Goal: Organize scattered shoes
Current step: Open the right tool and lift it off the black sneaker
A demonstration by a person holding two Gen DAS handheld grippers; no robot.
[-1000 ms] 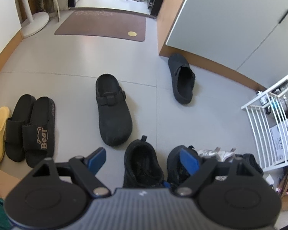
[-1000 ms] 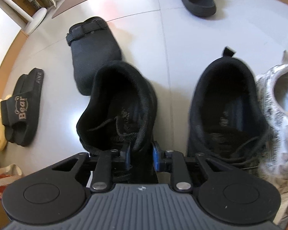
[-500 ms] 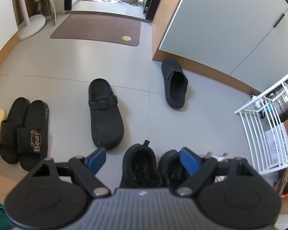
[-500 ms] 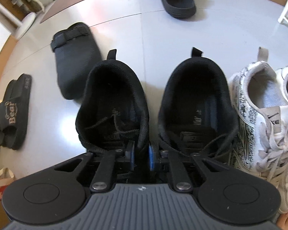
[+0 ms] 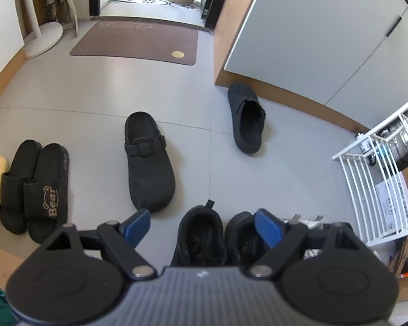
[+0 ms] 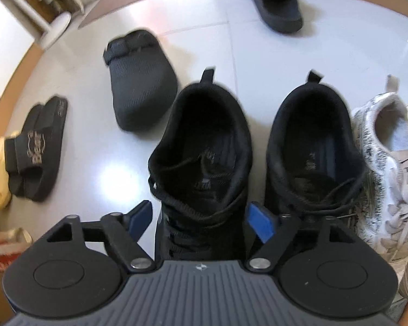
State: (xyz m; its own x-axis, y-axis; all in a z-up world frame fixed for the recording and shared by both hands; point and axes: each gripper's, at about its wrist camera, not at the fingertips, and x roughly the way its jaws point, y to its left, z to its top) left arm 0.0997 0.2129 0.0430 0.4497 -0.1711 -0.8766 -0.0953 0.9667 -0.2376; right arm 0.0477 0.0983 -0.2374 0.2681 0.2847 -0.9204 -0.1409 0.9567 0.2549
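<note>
Black sneakers (image 6: pixel 204 146) sit paired beside white ones (image 6: pixel 389 149), so the right gripper (image 6: pixel 201 217) is opening, probably releasing. Left gripper (image 5: pixel 202 225) hangs wide, empty; clogs (image 5: pixel 147 163) wait scattered at twelve o'clock.

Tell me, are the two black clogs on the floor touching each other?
Apart. The left wrist view shows bare grey floor between the near clog and the far clog by the cabinet.

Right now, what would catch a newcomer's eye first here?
The black sneaker pair fills the foreground side by side, the right tool opening astride the left one. Two black clogs lie apart, one mid-floor, one by the cabinet. Bear slides sit paired at the left.
</note>
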